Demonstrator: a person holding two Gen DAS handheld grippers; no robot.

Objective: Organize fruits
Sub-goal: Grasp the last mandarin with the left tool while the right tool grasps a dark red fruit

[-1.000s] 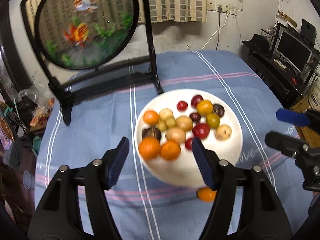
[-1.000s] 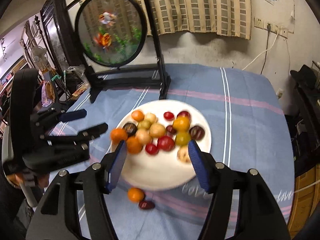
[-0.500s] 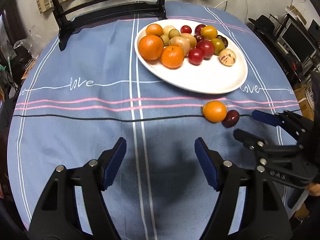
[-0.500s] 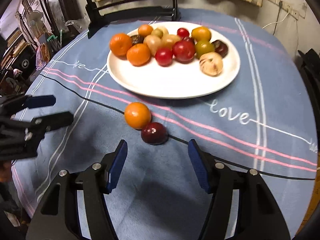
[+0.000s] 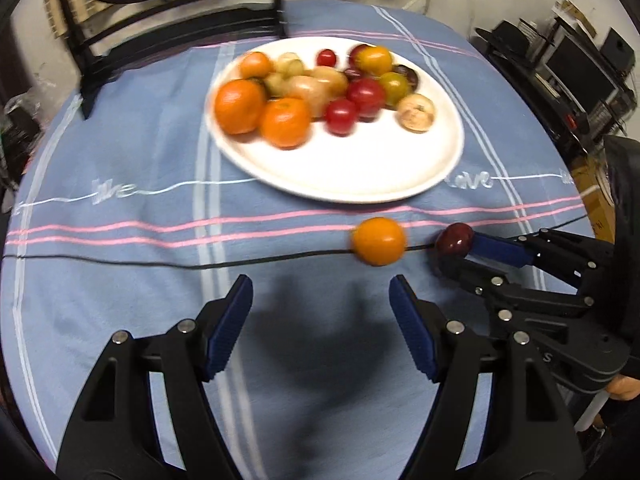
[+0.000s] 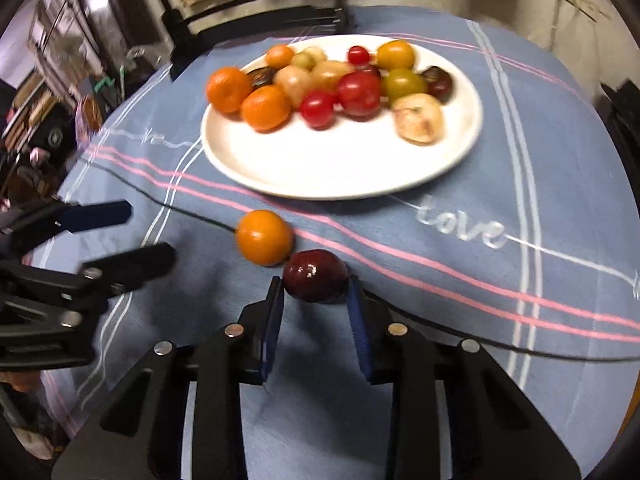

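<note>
A white plate (image 5: 360, 168) (image 6: 340, 168) holds several oranges, tomatoes and small fruits. Two fruits lie on the blue cloth in front of it: an orange (image 5: 378, 241) (image 6: 265, 237) and a dark red plum (image 5: 454, 239) (image 6: 316, 276). My right gripper (image 6: 316, 292) (image 5: 456, 252) has closed around the plum, a blue pad at each side of it, on the cloth. My left gripper (image 5: 320, 304) (image 6: 136, 232) is open and empty, hovering just short and left of the orange.
A black metal stand (image 5: 176, 28) with a round painted glass panel stands behind the plate. The table edge curves close on the right, with a desk and monitor (image 5: 580, 68) beyond. Clutter sits off the table's left side (image 6: 48, 120).
Both grippers moved forward toward the two loose fruits. The right gripper narrowed from wide open to closed around the plum. The left gripper stayed open.
</note>
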